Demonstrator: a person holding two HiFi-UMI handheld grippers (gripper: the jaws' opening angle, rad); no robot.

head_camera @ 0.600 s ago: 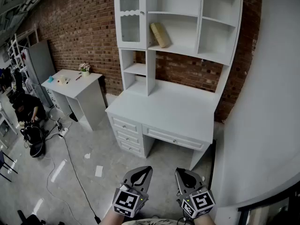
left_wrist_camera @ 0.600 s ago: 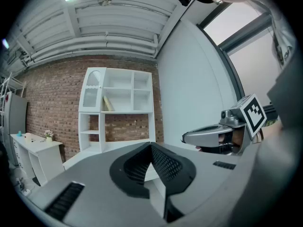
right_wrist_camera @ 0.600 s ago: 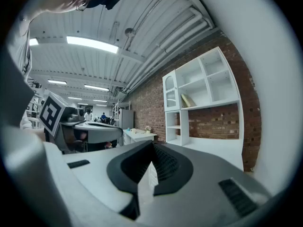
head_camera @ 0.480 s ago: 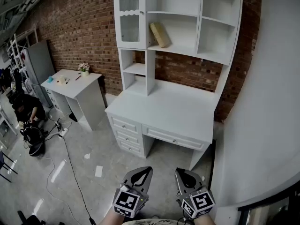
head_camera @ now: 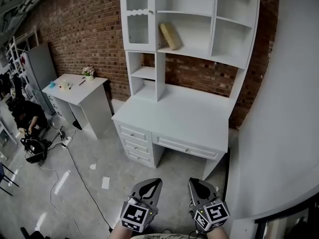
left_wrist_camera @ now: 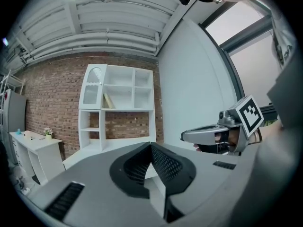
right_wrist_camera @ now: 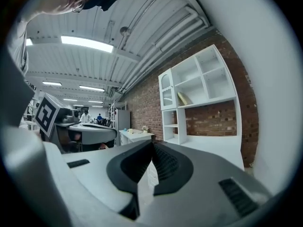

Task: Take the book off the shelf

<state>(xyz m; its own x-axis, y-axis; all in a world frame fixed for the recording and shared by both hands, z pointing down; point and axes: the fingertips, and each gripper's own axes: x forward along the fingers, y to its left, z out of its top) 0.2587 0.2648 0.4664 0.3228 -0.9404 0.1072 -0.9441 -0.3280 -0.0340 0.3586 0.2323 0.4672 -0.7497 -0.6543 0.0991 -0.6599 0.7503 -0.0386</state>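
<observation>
A tan book [head_camera: 170, 36] leans tilted on a middle shelf of the white hutch [head_camera: 190, 54] above the white desk [head_camera: 179, 114]. The book also shows small and far in the left gripper view [left_wrist_camera: 108, 100] and the right gripper view [right_wrist_camera: 183, 98]. My left gripper [head_camera: 152, 184] and right gripper [head_camera: 195, 182] hover low at the bottom of the head view, well short of the desk. Both are shut with nothing between the jaws.
A smaller white table [head_camera: 79, 91] with a flower pot [head_camera: 89, 73] stands at the left by the brick wall. A person [head_camera: 27, 114] crouches at the far left beside cables on the floor [head_camera: 70, 158]. A white wall [head_camera: 294, 108] runs along the right.
The view has shifted very slightly; both grippers stay low and shut. The crouching person at the left has moved a little.
</observation>
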